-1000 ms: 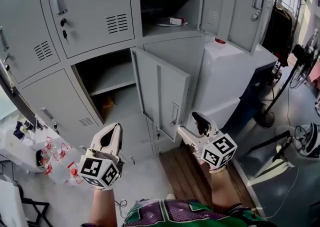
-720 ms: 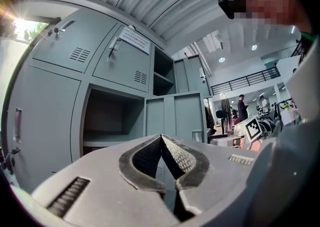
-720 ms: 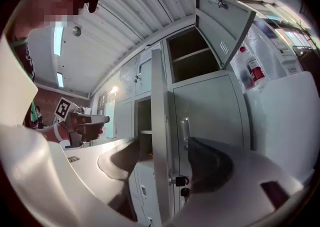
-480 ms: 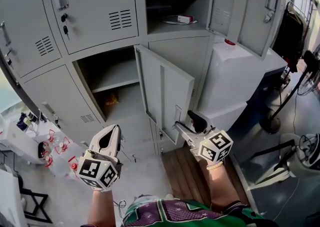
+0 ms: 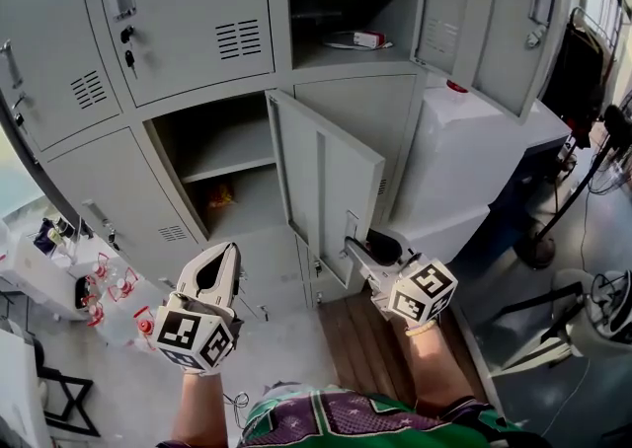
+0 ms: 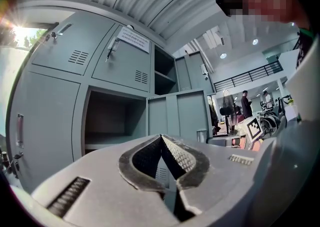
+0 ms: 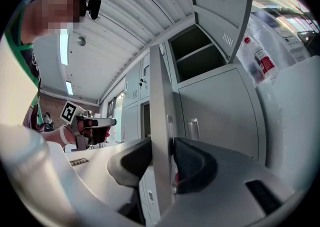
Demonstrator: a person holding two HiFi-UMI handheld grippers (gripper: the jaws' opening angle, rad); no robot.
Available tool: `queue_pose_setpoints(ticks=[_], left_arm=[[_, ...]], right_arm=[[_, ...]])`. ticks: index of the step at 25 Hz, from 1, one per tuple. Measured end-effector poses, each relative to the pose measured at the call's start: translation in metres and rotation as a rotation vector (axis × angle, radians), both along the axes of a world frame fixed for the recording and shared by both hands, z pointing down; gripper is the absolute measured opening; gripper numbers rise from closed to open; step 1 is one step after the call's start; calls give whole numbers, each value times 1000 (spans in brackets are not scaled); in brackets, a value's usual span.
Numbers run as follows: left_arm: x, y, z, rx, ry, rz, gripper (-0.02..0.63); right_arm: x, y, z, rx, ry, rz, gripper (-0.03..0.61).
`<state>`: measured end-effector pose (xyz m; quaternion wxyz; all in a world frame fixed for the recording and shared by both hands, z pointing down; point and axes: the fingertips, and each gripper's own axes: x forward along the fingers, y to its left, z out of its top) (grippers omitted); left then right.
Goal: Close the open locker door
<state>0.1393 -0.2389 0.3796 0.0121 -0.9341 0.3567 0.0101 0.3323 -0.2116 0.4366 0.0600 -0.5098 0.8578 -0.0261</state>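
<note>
At the lower middle of the grey locker bank: one locker door, open, standing out roughly square to the bank's front. It was hinged along the right side of its compartment, its free edge toward the person.

Right tongs: jaws just closing, now clenched on the door's free edge low down, near the handle. One pad lay against each face of the sheet, as the right gripper view showed.

Left tongs: clenched on nothing, tips meeting. They were held level, well apart from the door, to its left and below the opening.

Compartment: one shelf across it, front unobstructed. Floor was visible between the door's inner face and the left tongs.

White cabinet: just beside the door's outer face on the right, carrying a red-capped bottle.

Upper locker door: also open, above that cabinet, apart from the lower door's top edge.

Wooden floor strip: under the right tongs.
</note>
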Motion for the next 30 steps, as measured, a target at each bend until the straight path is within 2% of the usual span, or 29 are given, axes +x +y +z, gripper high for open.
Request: queue_pose_setpoints(ticks=[10, 20, 30], left_arm=[[-2, 6, 4, 3, -12, -15, 21], [-23, 12, 7, -4, -29, -74, 21], [-58, 6, 11, -26, -43, -125, 21]], right_arm=[[-14, 6, 0, 21, 20, -57, 140], [-60, 15, -2, 59, 32, -258, 147], [-100, 10, -2, 70, 19, -353, 144]])
